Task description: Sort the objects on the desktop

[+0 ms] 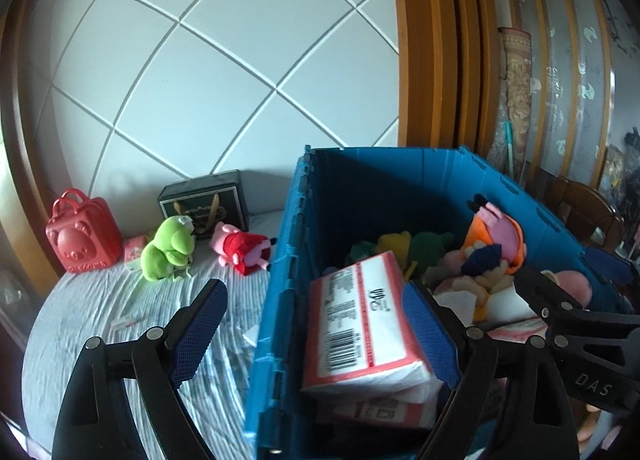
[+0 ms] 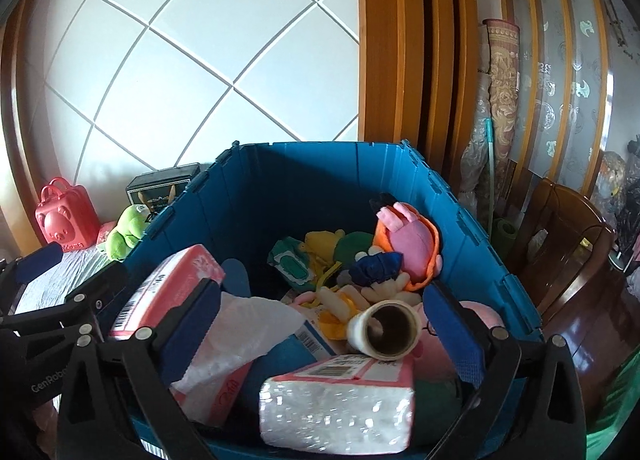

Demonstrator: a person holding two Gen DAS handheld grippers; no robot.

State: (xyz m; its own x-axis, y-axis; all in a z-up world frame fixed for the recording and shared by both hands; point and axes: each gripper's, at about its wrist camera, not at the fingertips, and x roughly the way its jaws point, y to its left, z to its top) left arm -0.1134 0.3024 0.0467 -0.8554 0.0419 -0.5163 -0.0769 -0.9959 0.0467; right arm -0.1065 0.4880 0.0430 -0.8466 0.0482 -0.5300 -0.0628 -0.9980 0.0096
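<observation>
Both tools, left (image 1: 316,324) and right (image 2: 324,324), hang spread and empty over the nearly full blue crate (image 2: 304,164), while a green frog (image 1: 168,250) and pink pig plush (image 1: 240,248) await sorting on the table (image 1: 120,324).

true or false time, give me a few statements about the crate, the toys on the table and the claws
1. The green frog plush sits on the table outside the blue crate. True.
2. The red bear case lies inside the crate. False: it stands on the table near the wall.
3. The right claw is open and holds nothing. True.
4. The crate is empty. False: it holds plush toys, tissue packs and a tape roll.
5. The left claw is shut on the pig plush. False: open, the pig lies on the table.
</observation>
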